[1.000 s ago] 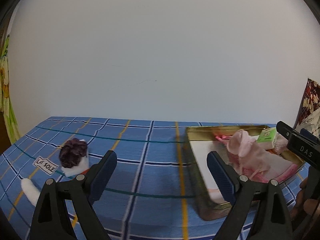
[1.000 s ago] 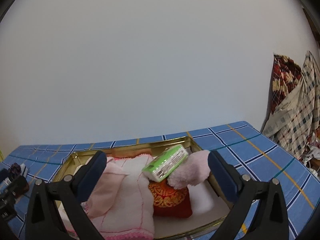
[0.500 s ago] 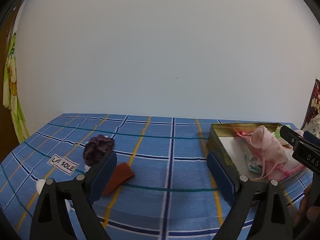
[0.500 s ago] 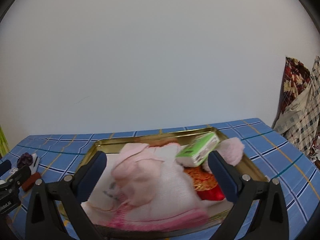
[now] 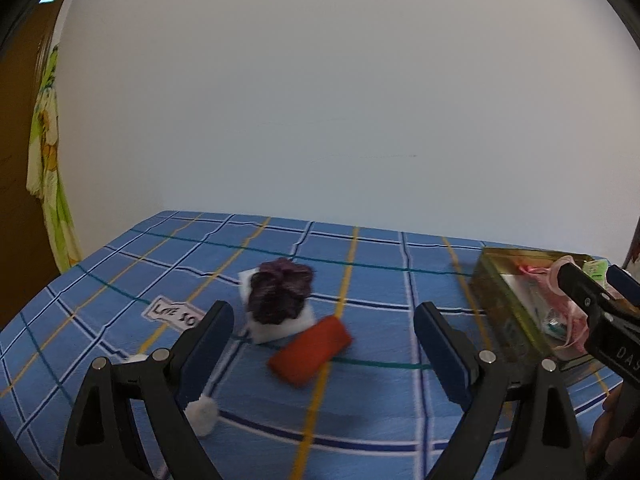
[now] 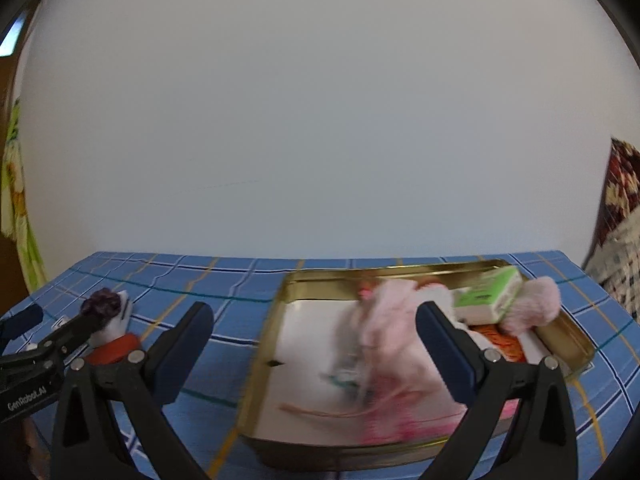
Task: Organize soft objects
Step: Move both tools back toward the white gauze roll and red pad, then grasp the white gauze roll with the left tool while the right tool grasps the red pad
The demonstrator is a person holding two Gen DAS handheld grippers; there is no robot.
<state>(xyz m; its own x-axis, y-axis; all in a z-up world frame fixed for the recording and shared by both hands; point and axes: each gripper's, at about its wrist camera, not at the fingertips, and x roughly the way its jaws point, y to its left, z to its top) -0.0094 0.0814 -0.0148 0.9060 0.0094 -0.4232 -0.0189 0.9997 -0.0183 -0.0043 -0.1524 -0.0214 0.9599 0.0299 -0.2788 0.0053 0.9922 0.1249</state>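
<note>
In the left wrist view my left gripper (image 5: 322, 344) is open, nothing between its fingers. Just beyond it on the blue checked cloth (image 5: 360, 256) lie a red-orange soft block (image 5: 310, 350) and a dark purple scrunchie (image 5: 280, 290) resting on a white folded piece (image 5: 276, 326). A white pompom (image 5: 204, 412) sits by the left finger. In the right wrist view my right gripper (image 6: 314, 348) is open above the near part of a gold tin (image 6: 340, 280). The tin holds pink cloth (image 6: 392, 320), a green tissue pack (image 6: 490, 294), a pink fluffy piece (image 6: 534, 306) and an orange item (image 6: 500, 336).
A white label with handwriting (image 5: 174, 314) lies on the cloth left of the scrunchie. A yellow-green cloth (image 5: 46, 160) hangs at the far left. Patterned fabrics (image 6: 620, 216) pile up beyond the table's right end. A plain wall stands behind the table.
Both views have swung left: the tin slid right in each. The scrunchie and red-orange block have come to the middle of the left wrist view. Both grippers stay open.
</note>
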